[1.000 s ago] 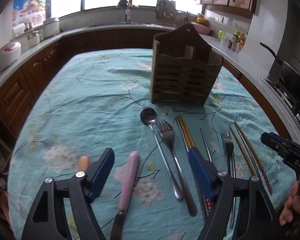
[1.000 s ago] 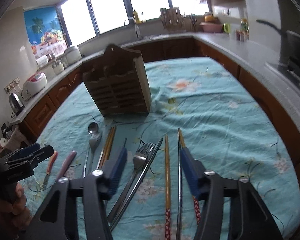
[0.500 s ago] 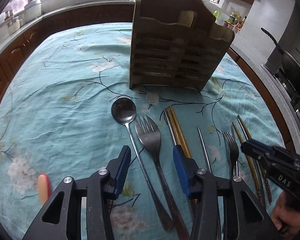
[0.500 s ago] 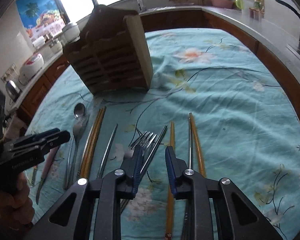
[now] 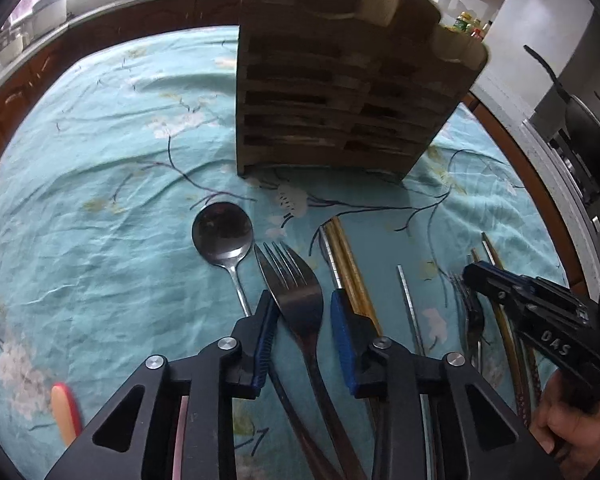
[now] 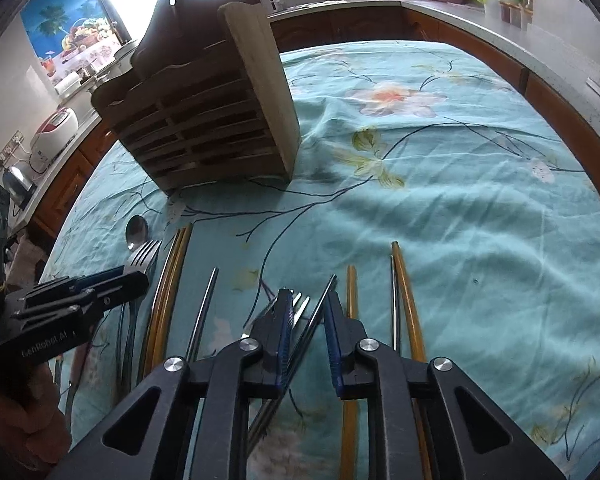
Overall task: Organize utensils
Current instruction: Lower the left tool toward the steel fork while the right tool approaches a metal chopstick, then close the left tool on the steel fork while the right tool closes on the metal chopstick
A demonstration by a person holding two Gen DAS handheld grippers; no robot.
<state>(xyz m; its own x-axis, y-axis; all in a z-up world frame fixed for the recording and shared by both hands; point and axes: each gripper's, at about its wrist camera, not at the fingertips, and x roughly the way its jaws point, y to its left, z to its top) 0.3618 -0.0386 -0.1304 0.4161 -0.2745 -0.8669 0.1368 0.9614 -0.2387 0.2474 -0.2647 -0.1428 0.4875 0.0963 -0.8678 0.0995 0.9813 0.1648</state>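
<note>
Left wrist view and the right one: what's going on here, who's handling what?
A person with a handheld gripper in each hand is sorting cutlery laid on a teal cloth before a wooden utensil holder. The left gripper straddles a large fork, open, beside a spoon. The right gripper is open around a smaller fork and a metal chopstick. Nothing is lifted yet.

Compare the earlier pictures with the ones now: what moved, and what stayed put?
Both grippers have come down and narrowed: the left gripper now straddles the big fork, the right gripper the smaller fork and a metal chopstick. Neither has closed yet. The spoon, wooden holder and tablecloth stayed put.
</note>
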